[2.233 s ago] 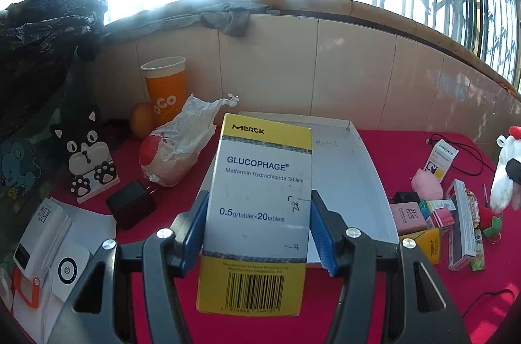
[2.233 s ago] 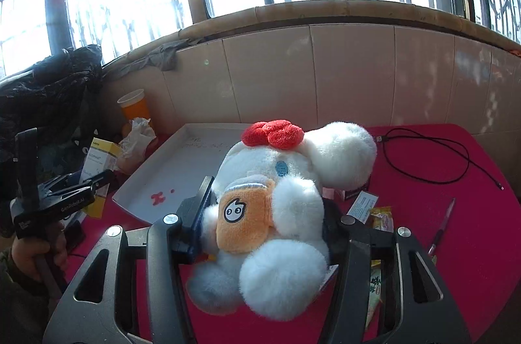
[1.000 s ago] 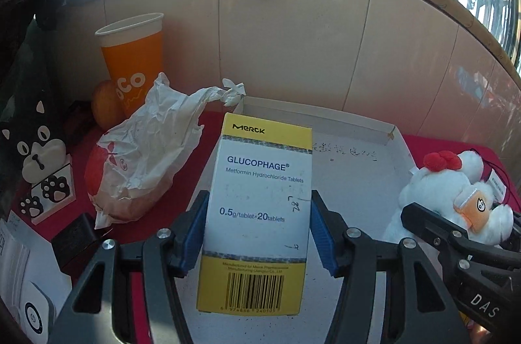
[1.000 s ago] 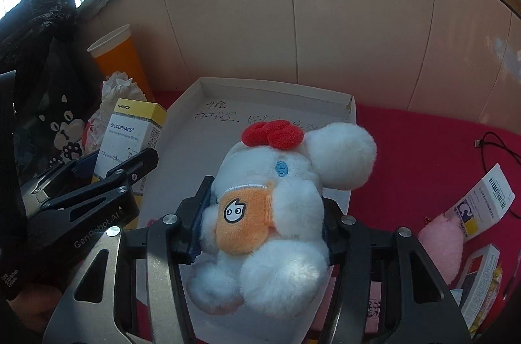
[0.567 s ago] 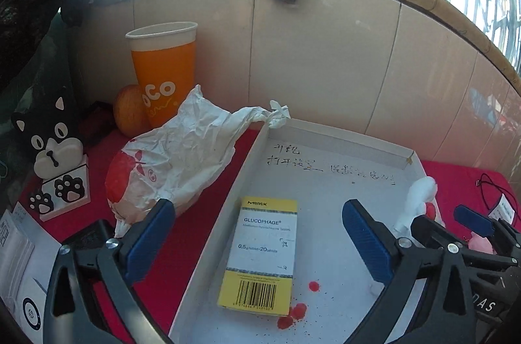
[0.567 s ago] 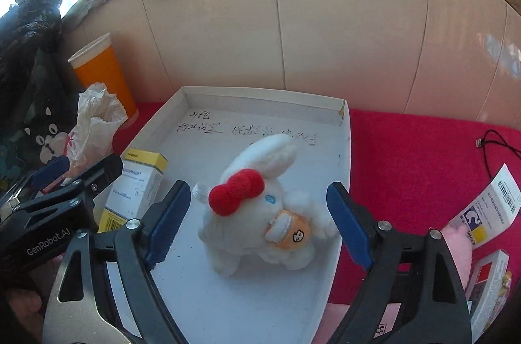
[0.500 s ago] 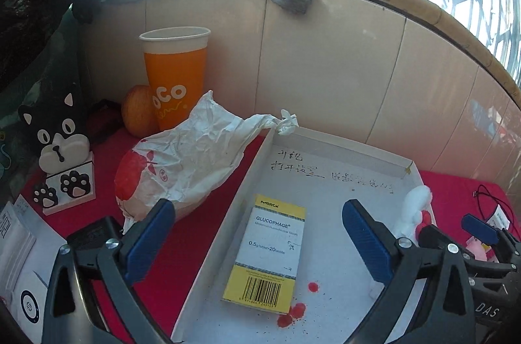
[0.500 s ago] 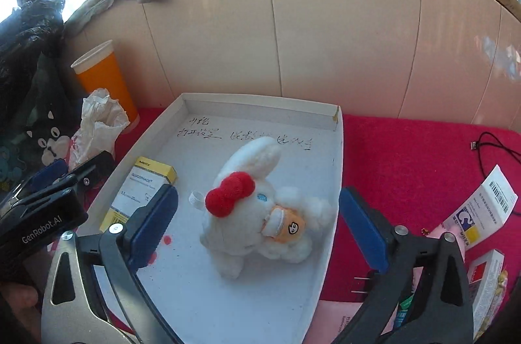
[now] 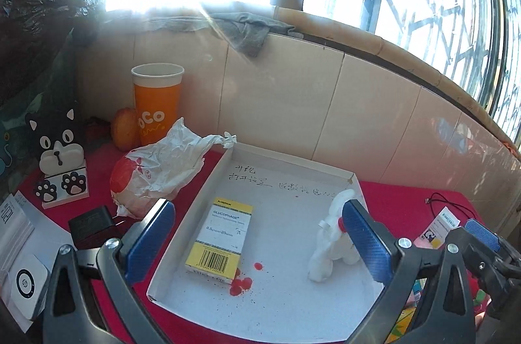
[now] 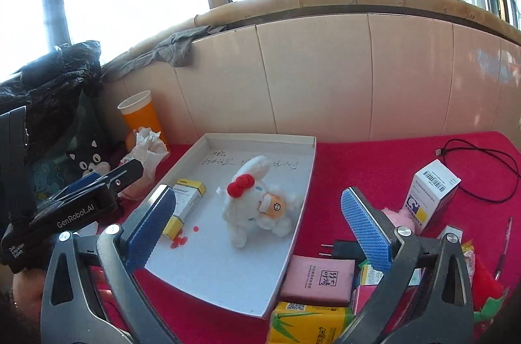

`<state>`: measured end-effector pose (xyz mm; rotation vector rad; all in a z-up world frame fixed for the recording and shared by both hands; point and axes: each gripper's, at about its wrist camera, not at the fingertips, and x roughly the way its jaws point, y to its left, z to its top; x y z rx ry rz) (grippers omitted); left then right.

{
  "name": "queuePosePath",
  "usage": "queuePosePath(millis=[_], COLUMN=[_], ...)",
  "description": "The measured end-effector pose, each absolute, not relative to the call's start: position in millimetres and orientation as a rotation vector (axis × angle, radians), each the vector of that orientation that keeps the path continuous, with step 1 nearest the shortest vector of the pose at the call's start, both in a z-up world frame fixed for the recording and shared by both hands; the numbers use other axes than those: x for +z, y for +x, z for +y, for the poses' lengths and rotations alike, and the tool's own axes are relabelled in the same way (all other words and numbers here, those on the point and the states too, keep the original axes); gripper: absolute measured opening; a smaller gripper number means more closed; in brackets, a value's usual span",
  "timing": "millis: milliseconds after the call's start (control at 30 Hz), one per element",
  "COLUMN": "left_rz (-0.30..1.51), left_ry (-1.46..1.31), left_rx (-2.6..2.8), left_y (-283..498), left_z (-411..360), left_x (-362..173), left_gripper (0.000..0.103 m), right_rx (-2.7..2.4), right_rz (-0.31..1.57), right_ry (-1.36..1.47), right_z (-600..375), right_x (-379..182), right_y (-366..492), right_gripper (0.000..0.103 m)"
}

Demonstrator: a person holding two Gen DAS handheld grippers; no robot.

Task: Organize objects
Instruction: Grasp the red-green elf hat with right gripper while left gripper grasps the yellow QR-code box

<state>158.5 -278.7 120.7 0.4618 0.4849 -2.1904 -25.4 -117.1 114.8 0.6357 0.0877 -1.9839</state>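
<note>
A white cardboard tray lies on the red cloth. In it lie a yellow and white Glucophage box on the left and a white plush toy with a red bow on the right. My left gripper is open and empty, raised over the tray's near edge. My right gripper is open and empty, raised over the tray's near right part. The left gripper also shows at the left of the right wrist view.
Left of the tray: a crumpled bag, an orange cup, a cat figure, a black charger. Right of it: a pink box, a white and blue box, a black cable, more small packs.
Both grippers have opened and let go: the box and the plush toy now lie in the tray. Both grippers have since drawn back and up from the tray.
</note>
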Motion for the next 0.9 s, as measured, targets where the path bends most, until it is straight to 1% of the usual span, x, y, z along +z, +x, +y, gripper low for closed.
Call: queuePosePath(millis=[100, 233, 400, 533, 633, 700, 833, 900], left_rz=[0.457, 0.442, 0.335, 0.215, 0.121, 0.026, -0.203, -0.238], left_ry=[0.472, 0.573, 0.734, 0.920, 0.999, 1.038, 1.099, 1.129], left_rx=[-2.277, -2.402, -2.572, -2.651, -2.685, -2.708, -2.713, -2.707], left_y=[149, 125, 91, 67, 59, 55, 49, 46], left_z=[-259, -233, -193, -164, -145, -132, -113, -111], left_x=[123, 120, 105, 78, 61, 54, 42, 36], left_gripper=[0.103, 0.103, 0.103, 0.103, 0.103, 0.103, 0.103, 0.103], right_rx=[-2.034, -2.151, -2.333, -2.383, -2.380, -2.376, -2.344, -2.319], right_rz=[0.020, -0.071, -0.153, -0.169, -0.110, -0.065, -0.001, 0.008], right_ry=[0.587, 0.530, 0.551, 0.700, 0.864, 0.957, 1.030, 1.042], right_z=[-72, -1, 78, 116, 124, 124, 117, 109], right_x=[130, 149, 149, 122, 88, 66, 36, 28], right_y=[-30, -46, -81, -105, -118, -126, -137, -140], right_gripper=[0.103, 0.103, 0.103, 0.103, 0.103, 0.103, 0.102, 0.102])
